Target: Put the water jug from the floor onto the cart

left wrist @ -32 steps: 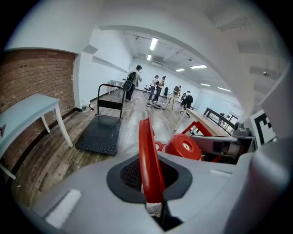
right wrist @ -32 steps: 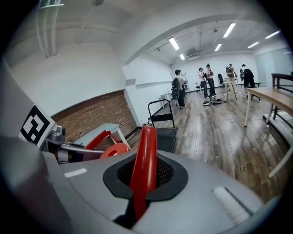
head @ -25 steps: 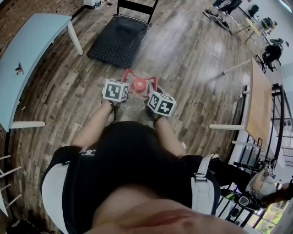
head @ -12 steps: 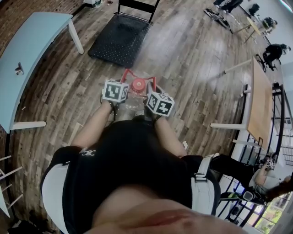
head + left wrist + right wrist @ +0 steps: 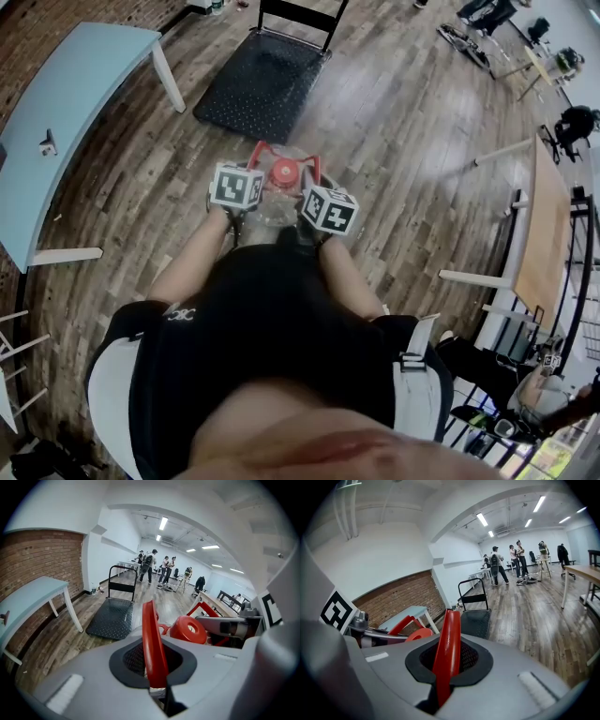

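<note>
**Position.** The water jug (image 5: pixel 276 208) sits directly ahead of the person, between the two marker cubes and short of the cart (image 5: pixel 251 89), which stands well apart on the wooden floor (image 5: pixel 403 141).

**Tongs.** The left tongs (image 5: pixel 153 667) are pressed together on one upright bar of the jug's red carrying frame (image 5: pixel 151 639). The right tongs (image 5: pixel 446 667) pinch the opposite bar of that frame in the same way. Each bar runs through the dark padded mouth of its tongs. The red cap (image 5: pixel 284 172) shows between the two grips.

**Handling, as judged.**
- A jug of this kind is probably heavy if filled, and the water would shift when it is tilted or swung.
- The clear wall looks smooth and rounded, so it is a poor surface to clamp.
- The red frame bars look stiff and narrow and are the proper hold.
- With one bar in each pair of tongs the load is shared, and the lift needs to be kept level so neither bar slides through its pads.

**Not determinable.**
- The cubes and the person's torso cover most of the jug's body, and its base is hidden.
- Whether the jug is clear of the floor cannot be told.
- The fill level is unreadable.
- The far end of the cart's handle is cut off in the head view, and its wheels are not visible.
</note>
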Available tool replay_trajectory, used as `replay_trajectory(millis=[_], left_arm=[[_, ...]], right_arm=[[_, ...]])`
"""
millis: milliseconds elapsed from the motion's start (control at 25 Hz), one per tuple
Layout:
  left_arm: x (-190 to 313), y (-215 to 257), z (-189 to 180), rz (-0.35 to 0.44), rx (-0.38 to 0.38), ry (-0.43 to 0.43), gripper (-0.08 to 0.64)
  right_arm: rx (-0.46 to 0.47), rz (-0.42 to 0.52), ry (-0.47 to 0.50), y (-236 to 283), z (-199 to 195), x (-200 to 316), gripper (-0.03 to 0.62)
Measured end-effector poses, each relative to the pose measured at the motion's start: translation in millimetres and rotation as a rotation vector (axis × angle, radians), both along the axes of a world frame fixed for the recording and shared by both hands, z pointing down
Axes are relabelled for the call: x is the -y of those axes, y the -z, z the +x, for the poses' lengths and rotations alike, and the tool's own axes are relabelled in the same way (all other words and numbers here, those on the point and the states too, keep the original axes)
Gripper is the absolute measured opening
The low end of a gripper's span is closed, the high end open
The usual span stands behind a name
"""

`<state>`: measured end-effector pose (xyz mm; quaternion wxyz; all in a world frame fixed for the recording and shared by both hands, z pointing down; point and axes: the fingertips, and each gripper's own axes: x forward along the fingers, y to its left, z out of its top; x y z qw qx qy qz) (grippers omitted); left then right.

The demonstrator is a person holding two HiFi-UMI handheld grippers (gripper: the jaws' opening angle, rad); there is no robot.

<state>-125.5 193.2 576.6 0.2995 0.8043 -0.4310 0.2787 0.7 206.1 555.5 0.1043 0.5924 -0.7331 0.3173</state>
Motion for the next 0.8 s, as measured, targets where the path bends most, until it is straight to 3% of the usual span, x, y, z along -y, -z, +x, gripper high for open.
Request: replay_trajectory(millis=[320,800], left_arm=[[63.5,3.6,4.0,0.005,0.012,0.054,0.014],[142.7,0.3,57.4,-0.03,0.049,0.06,0.014]], right_arm=[[0.0,0.004,0.052,3.6,6.3,71.8,0.026],[0.013,-0.023,0.065,-1.2,57.0,150.6,0.026]])
